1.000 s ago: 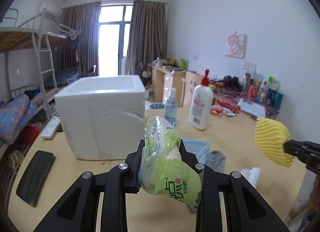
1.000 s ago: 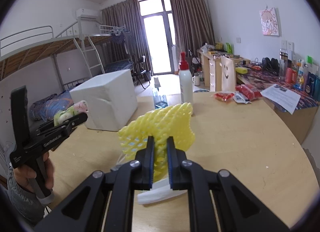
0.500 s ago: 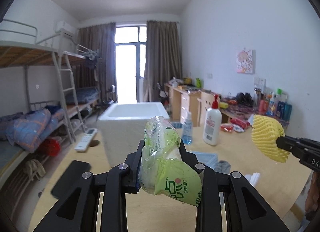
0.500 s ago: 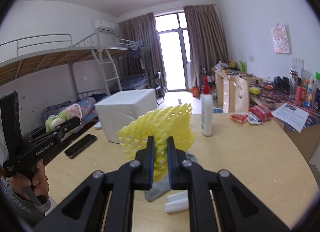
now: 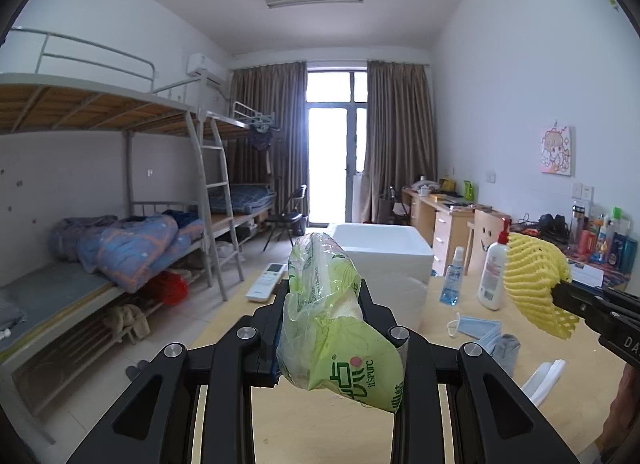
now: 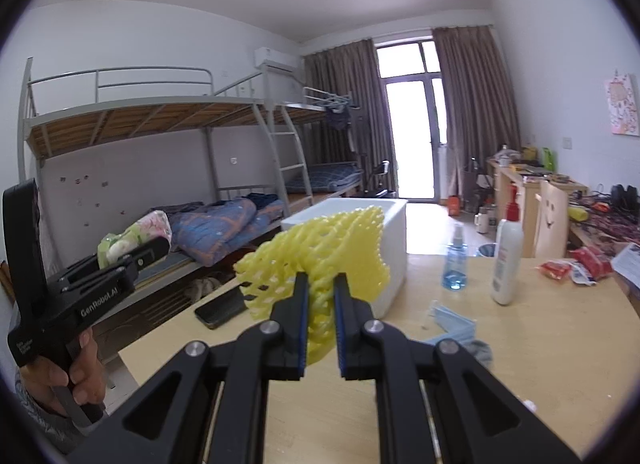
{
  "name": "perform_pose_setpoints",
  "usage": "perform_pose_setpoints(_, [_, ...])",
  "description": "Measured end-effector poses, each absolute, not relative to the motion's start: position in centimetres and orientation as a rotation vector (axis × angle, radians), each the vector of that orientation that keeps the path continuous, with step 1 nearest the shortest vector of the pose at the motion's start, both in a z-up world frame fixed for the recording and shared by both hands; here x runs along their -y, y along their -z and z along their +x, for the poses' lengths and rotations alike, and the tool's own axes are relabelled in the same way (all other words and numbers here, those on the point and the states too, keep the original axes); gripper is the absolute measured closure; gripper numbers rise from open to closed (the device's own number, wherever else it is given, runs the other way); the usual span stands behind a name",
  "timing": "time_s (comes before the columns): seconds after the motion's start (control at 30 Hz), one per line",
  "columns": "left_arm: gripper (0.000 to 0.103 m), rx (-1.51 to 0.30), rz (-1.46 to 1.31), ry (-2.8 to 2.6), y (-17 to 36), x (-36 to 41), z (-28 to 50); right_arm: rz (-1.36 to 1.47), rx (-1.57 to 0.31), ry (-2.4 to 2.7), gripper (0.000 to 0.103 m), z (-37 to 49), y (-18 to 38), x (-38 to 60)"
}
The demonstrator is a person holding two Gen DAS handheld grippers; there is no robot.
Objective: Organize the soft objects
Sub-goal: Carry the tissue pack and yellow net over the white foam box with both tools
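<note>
Two soft items aloft, box ahead

Left gripper (image 5: 324, 316): clenched on a green tissue pack (image 5: 332, 324), squeezed at the middle, both ends bulging past the fingers. Carried in the air above the near left edge of the tabletop (image 5: 320, 436). Right gripper (image 6: 320, 304): nearly closed, pinching a yellow foam net (image 6: 320, 260) through its mesh, most of the net fanned out above and to the left of the fingers. Also in the air, over the near part of the tabletop.

Beyond both: a white foam box (image 5: 384, 260), open-topped, on the far left of the tabletop; likely the drop spot, judging by the task. To its right, a spray bottle (image 5: 450, 278) and a lotion bottle (image 5: 494, 276), upright and close together. Nearer, a blue mask (image 5: 476, 328), a grey sock (image 5: 502, 346) and white tissues (image 5: 546, 378) lying loose, not yet gathered. A phone (image 6: 220, 308) at the left edge, just beside the box.

Risks from here:
- Slick wrapper, grip on the middle only: pack liable to slide out if tilted hard.
- Net held by a few strands: could tear or slip free, or snag on the box rim.
- Both grippers heading for one opening: possible clash above the box.
- Wide swing to the right: bottles easily toppled.
- Light foam box: likely to shift if nudged, toward the phone or the edge.
</note>
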State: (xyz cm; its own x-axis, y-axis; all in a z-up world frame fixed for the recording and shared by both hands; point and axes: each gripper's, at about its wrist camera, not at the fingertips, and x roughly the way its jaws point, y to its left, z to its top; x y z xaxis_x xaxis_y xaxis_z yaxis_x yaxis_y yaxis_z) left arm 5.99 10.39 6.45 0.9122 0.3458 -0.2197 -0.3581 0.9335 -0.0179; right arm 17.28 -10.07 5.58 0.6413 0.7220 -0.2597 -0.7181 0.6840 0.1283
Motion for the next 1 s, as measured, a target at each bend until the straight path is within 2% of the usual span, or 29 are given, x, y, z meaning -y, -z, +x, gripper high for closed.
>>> perform_pose_setpoints(0.47, [0.073,-0.242,-0.070,-0.324,-6.5,-11.0,6.5,-0.011,-0.312,-0.831,0.089,17.0,-5.9,8.5])
perform_pose_setpoints(1.0, [0.073,-0.244,-0.022,-0.241,-10.9,-12.4,10.9,-0.056,-0.243,-0.788,0.089,19.0,-9.4,6.4])
